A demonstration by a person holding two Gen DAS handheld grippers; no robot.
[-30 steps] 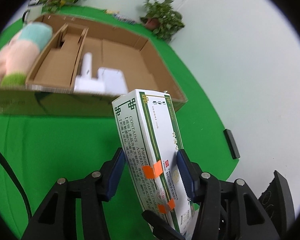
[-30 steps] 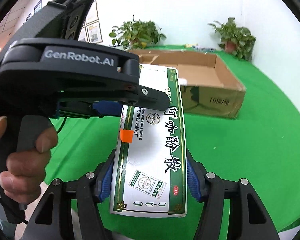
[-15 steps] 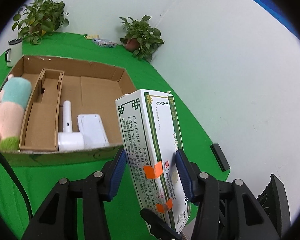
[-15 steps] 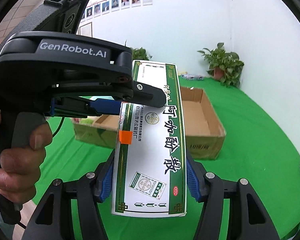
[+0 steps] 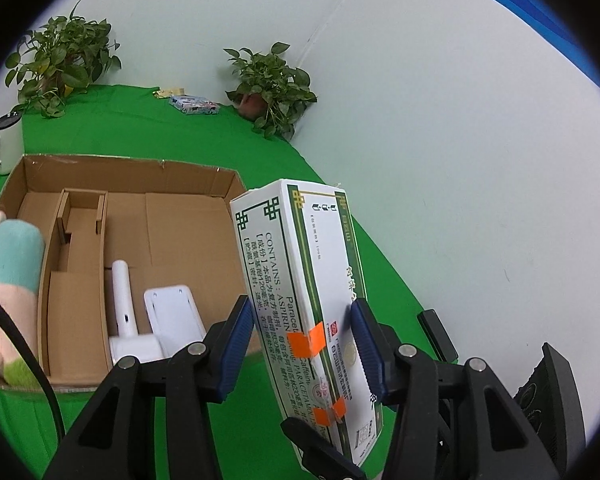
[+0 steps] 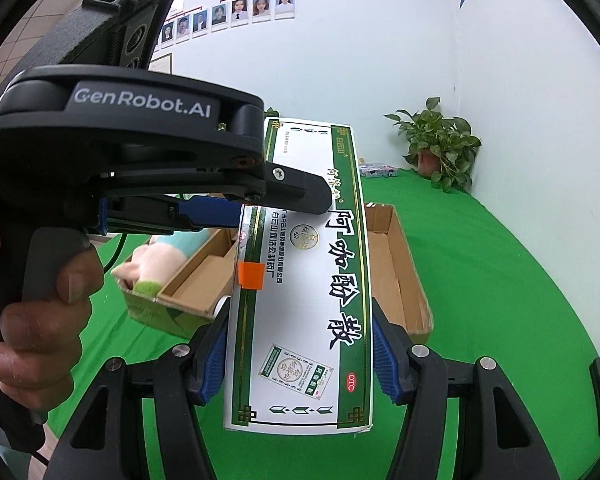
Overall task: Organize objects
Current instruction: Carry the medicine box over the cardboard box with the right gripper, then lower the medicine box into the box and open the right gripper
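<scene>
The tall white and green cardboard medicine box (image 5: 300, 280) sits in the middle of both views, held up in the air. The left gripper (image 5: 304, 344) squeezes its narrow sides, and the right gripper (image 6: 298, 350) squeezes its wide front near the bottom.

The open brown cardboard box (image 5: 148, 216) lies at the lower left, on the green counter (image 5: 340, 208).

If one gripper pulls or lets go too early, the medicine box could twist, slip and fall outside the cardboard box.
</scene>
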